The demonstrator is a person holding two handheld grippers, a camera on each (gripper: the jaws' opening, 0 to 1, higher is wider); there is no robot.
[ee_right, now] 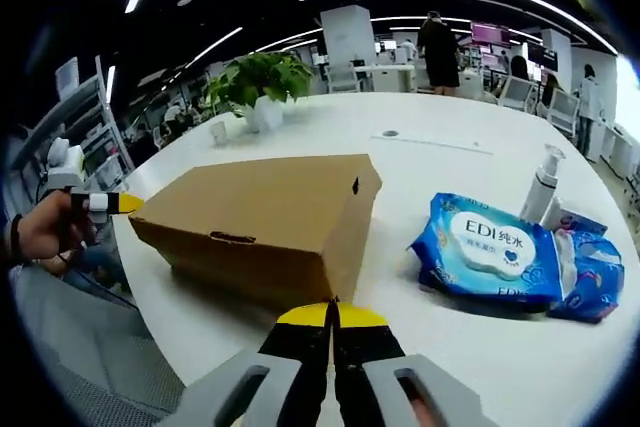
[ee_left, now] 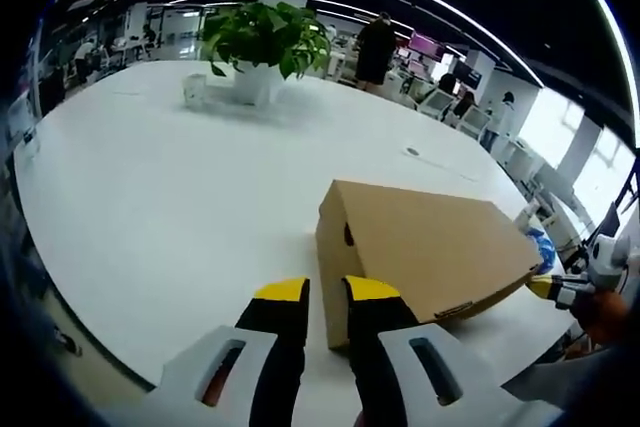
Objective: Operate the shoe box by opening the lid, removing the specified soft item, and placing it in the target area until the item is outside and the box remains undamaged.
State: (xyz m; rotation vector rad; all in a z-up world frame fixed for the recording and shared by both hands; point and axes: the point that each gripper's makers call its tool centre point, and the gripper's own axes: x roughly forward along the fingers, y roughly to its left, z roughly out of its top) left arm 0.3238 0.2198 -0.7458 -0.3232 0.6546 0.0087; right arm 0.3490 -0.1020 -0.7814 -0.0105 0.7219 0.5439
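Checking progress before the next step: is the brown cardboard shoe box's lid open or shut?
Shut. The brown cardboard shoe box has its lid lying flat on top, front flap down along the side, in both views.

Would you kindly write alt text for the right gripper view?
A closed cardboard shoe box sits on a white table, just beyond the right gripper with its fingers together. Blue wet wipe packs and a pump bottle lie to its right; the left gripper hovers at left.
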